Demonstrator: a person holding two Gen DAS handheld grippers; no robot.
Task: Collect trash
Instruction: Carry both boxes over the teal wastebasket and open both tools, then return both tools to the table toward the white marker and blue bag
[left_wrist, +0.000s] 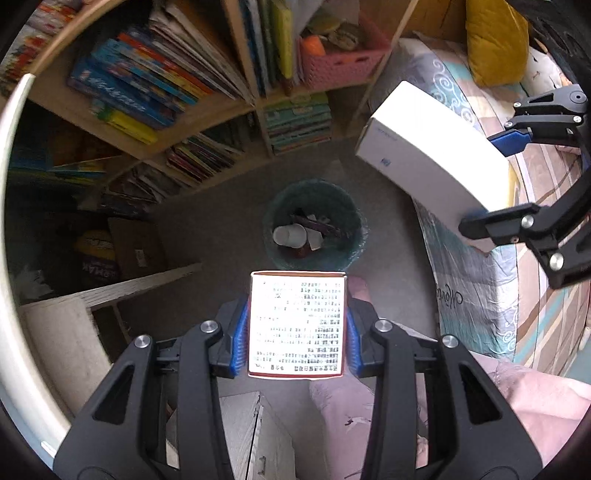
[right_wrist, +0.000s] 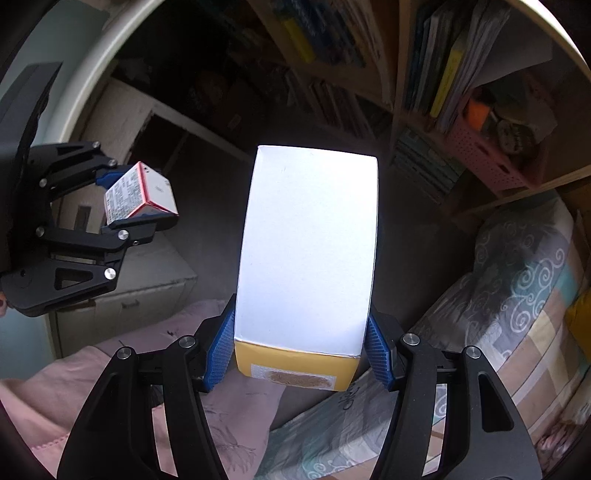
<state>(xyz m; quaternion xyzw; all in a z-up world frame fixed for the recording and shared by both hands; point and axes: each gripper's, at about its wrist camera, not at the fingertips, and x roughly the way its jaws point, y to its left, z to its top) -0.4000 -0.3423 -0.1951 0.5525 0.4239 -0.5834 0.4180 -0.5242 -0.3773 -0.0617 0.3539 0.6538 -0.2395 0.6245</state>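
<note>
My left gripper (left_wrist: 297, 328) is shut on a small red-edged carton (left_wrist: 297, 325) printed with black text, held above and just short of a dark green trash bin (left_wrist: 314, 225) on the floor. The bin holds paper cups and scraps. My right gripper (right_wrist: 301, 350) is shut on a long white box with a yellow end (right_wrist: 306, 251). In the left wrist view the white box (left_wrist: 424, 151) hangs up and to the right of the bin, held by the right gripper (left_wrist: 495, 181). The right wrist view shows the left gripper (right_wrist: 136, 199) with the small carton (right_wrist: 138, 194) at the left.
A wooden bookshelf (left_wrist: 184, 122) full of books stands behind the bin, with a pink basket (left_wrist: 340, 62) on it. A bed with a patterned quilt (left_wrist: 480, 288) and a yellow pillow (left_wrist: 495, 40) is at the right. A cardboard box (left_wrist: 255, 435) and pink cloth (left_wrist: 369, 413) lie below.
</note>
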